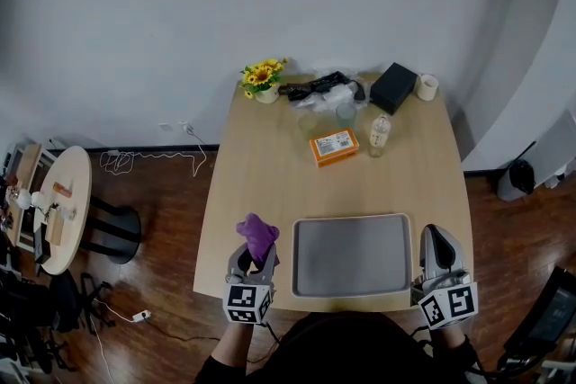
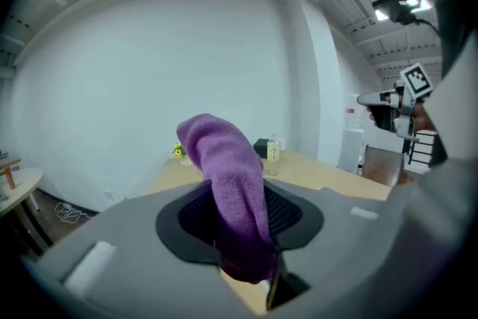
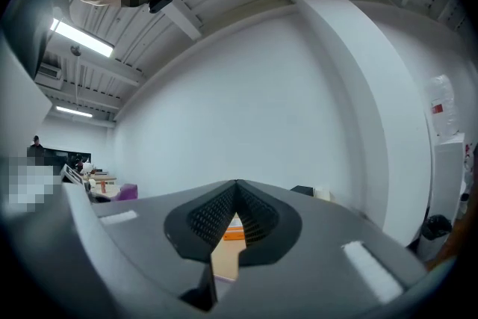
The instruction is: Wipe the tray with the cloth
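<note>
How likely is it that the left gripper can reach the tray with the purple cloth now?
Probably yes. The left gripper, shut on the cloth, is just left of the tray, and nothing lies between them.

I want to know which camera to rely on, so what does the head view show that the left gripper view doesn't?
Only the head view shows the grey tray at the table's near edge, the orange box, the white cup and the round side table. Only the left gripper view shows, close up, its jaws shut on the purple cloth, plus the ceiling lights. Both show that cloth, the sunflowers, the bottle, the black box and the right gripper.
</note>
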`<state>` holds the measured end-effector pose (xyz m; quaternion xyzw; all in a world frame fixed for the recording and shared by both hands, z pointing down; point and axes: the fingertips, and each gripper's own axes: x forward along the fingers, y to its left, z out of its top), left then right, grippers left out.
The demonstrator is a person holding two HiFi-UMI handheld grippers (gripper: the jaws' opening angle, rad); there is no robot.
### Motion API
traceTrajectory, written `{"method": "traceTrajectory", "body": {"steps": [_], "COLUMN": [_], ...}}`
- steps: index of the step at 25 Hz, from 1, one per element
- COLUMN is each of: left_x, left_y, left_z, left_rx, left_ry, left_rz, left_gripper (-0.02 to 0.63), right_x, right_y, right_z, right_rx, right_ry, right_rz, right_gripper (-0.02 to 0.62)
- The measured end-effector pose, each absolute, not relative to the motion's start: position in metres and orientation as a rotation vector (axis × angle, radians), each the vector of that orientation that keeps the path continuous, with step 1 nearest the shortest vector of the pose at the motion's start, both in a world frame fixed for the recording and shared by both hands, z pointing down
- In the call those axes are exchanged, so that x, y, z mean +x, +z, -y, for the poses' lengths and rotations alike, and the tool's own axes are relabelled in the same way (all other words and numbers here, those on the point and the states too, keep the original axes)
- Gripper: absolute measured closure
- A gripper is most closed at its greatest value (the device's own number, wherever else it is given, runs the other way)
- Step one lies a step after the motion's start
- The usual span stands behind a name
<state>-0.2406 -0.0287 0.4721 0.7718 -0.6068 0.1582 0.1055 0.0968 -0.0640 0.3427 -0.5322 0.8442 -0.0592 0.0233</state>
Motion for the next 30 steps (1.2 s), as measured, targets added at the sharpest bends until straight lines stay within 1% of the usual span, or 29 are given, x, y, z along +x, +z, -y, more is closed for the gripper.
{"method": "traceTrajectory", "body": {"steps": [6, 8, 9, 11, 12, 14, 16, 17, 19, 21, 24, 25, 26, 27, 30], "left_x": [-0.261, -0.267, -0.271, -0.285, -0.294, -0.309, -0.303, -0.290, -0.253, -0.223, -0.194, -0.186, -0.178, -0.170, -0.148], "left_y": [0.632, 0.672, 0.683, 0.684, 0.675, 0.633, 0.567, 0.529, 0.461, 0.413, 0.377, 0.370, 0.364, 0.359, 0.346], "left_z": [0.024, 0.015, 0.012, 0.011, 0.012, 0.018, 0.024, 0.026, 0.028, 0.026, 0.022, 0.020, 0.018, 0.016, 0.011], "left_rx": [1.982, 1.891, 1.863, 1.827, 1.816, 1.830, 1.940, 2.033, 2.235, 2.377, 2.438, 2.449, 2.467, 2.497, 2.591], "left_ry": [0.597, 0.625, 0.633, 0.627, 0.612, 0.550, 0.445, 0.376, 0.232, 0.135, 0.054, 0.033, 0.017, 0.005, -0.015], "left_rz": [1.532, 1.468, 1.461, 1.521, 1.583, 1.727, 1.822, 1.830, 1.781, 1.723, 1.704, 1.705, 1.700, 1.683, 1.625], "left_gripper": [0.460, 0.457, 0.441, 0.335, 0.313, 0.311, 0.316, 0.331, 0.382, 0.391, 0.398, 0.426, 0.480, 0.506, 0.508], "right_x": [0.089, 0.087, 0.087, 0.087, 0.087, 0.088, 0.089, 0.090, 0.091, 0.089, 0.086, 0.084, 0.083, 0.082, 0.079], "right_y": [0.342, 0.343, 0.343, 0.343, 0.342, 0.341, 0.339, 0.338, 0.338, 0.338, 0.339, 0.339, 0.338, 0.338, 0.336], "right_z": [0.064, 0.064, 0.064, 0.063, 0.062, 0.062, 0.062, 0.061, 0.061, 0.061, 0.061, 0.061, 0.060, 0.059, 0.054], "right_rx": [-1.624, -1.618, -1.616, -1.617, -1.618, -1.621, -1.622, -1.621, -1.619, -1.615, -1.593, -1.583, -1.574, -1.568, -1.563], "right_ry": [-0.191, -0.196, -0.199, -0.200, -0.199, -0.199, -0.200, -0.199, -0.198, -0.207, -0.216, -0.207, -0.194, -0.179, -0.148], "right_rz": [-2.637, -2.642, -2.643, -2.641, -2.639, -2.633, -2.630, -2.629, -2.624, -2.617, -2.622, -2.631, -2.641, -2.651, -2.671], "right_gripper": [0.595, 0.594, 0.595, 0.595, 0.594, 0.595, 0.595, 0.595, 0.595, 0.595, 0.595, 0.595, 0.595, 0.595, 0.595]}}
